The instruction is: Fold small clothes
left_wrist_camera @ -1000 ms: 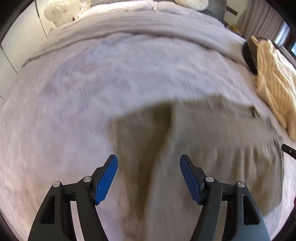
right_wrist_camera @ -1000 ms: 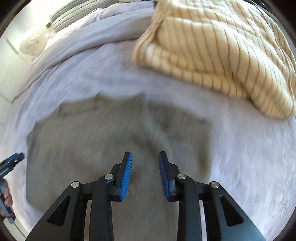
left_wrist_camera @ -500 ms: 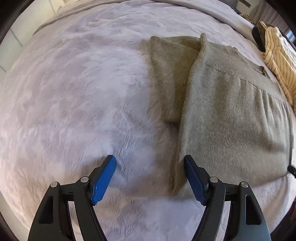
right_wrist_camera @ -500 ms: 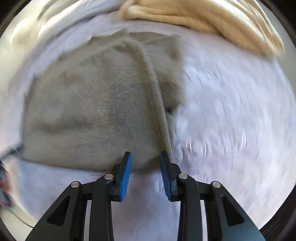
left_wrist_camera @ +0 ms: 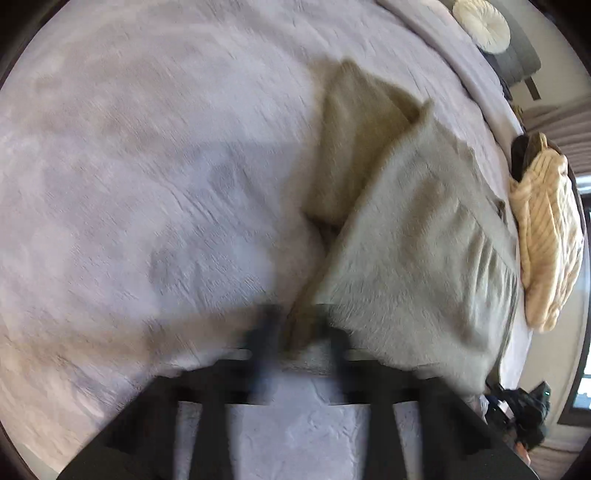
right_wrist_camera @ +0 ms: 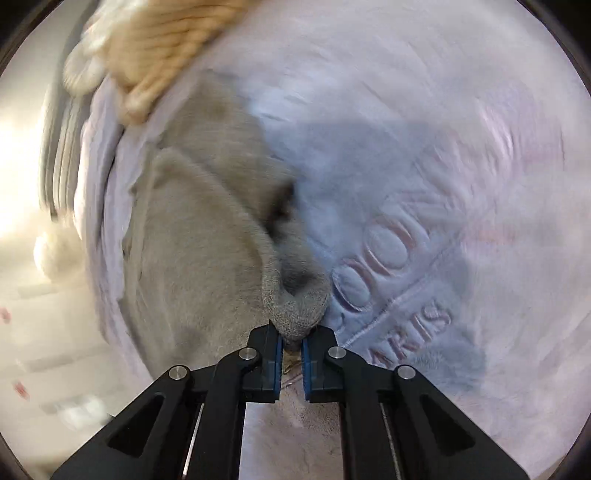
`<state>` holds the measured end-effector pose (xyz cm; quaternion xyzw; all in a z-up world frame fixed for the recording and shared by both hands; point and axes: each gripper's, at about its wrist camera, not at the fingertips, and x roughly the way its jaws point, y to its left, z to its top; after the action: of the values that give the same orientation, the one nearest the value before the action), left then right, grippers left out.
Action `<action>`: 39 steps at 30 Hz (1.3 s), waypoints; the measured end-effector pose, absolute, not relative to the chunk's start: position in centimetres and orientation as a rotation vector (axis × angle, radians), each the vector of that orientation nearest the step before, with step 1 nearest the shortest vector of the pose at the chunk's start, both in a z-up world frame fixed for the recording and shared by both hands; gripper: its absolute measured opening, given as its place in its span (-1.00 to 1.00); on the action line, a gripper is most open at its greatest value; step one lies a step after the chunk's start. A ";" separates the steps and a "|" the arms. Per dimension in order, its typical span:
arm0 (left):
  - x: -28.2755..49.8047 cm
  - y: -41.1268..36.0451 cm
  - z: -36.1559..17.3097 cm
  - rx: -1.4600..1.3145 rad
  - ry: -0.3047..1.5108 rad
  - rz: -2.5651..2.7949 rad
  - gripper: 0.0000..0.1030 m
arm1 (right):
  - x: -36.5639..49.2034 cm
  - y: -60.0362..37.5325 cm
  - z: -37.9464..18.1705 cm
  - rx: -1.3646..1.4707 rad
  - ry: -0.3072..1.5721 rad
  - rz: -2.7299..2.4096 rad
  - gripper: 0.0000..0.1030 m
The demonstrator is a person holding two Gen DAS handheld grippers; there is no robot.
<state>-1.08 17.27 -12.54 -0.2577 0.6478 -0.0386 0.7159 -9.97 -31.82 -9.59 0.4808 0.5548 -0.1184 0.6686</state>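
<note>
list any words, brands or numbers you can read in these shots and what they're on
"OOO": raised letters embossed in the lilac plush blanket, right wrist view; the word runs on under the grey-green knit garment, so it is only partly readable.
"ARIS": smaller embossed letters below it on the same blanket; its start is hidden too.
Left wrist view: no text.

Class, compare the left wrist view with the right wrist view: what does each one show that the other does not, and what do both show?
Only the left wrist view shows a round white cushion at the bed's far end and the blurred left hand-held gripper, its jaws closing on the sweater's near edge.

Only the right wrist view shows raised lettering on the blanket and the right hand-held gripper, shut on a fold of knit.

Both show the grey-green sweater, the lilac blanket and the cream striped garment.
</note>
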 end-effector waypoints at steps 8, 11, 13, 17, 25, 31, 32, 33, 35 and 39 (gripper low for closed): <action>-2.5 19.3 -14.8 -0.414 1.470 -0.035 -0.74 | -7.9 -30.1 -10.6 0.786 1.384 -0.263 -0.82; -3.0 19.4 -13.8 -0.377 1.465 -0.033 -0.73 | -7.9 -30.0 -9.6 0.766 1.388 -0.266 -0.74; -3.3 19.7 -12.4 -0.355 1.444 -0.039 -0.73 | -8.4 -29.7 -8.4 0.727 1.389 -0.284 -0.73; -3.1 20.3 -9.4 -0.334 1.380 -0.065 -0.73 | -10.7 -29.9 -5.6 0.680 1.347 -0.356 -0.73; 0.1 15.4 -8.9 -0.248 1.367 -0.189 -0.73 | -8.4 -28.2 -3.8 0.557 1.307 -0.260 -0.73; 0.1 13.9 -13.0 -0.214 1.456 -0.160 -0.72 | -7.3 -27.3 -8.0 0.496 1.425 -0.253 -0.75; 0.1 14.2 -13.0 -0.234 1.454 -0.160 -0.72 | -7.5 -27.5 -8.3 0.508 1.421 -0.245 -0.75; 0.1 14.3 -12.9 -0.240 1.456 -0.161 -0.72 | -7.5 -27.7 -8.3 0.513 1.417 -0.241 -0.75; 0.1 14.4 -12.4 -0.221 1.456 -0.163 -0.72 | -7.7 -27.8 -7.9 0.509 1.422 -0.240 -0.75; 0.1 14.0 -11.3 -0.167 1.450 -0.160 -0.72 | -8.1 -27.9 -6.6 0.524 1.426 -0.245 -0.73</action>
<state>0.06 13.99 -11.32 -0.0761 0.6618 -0.0732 0.7423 -8.14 -27.86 -6.65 0.2368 0.6446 -0.1107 0.7185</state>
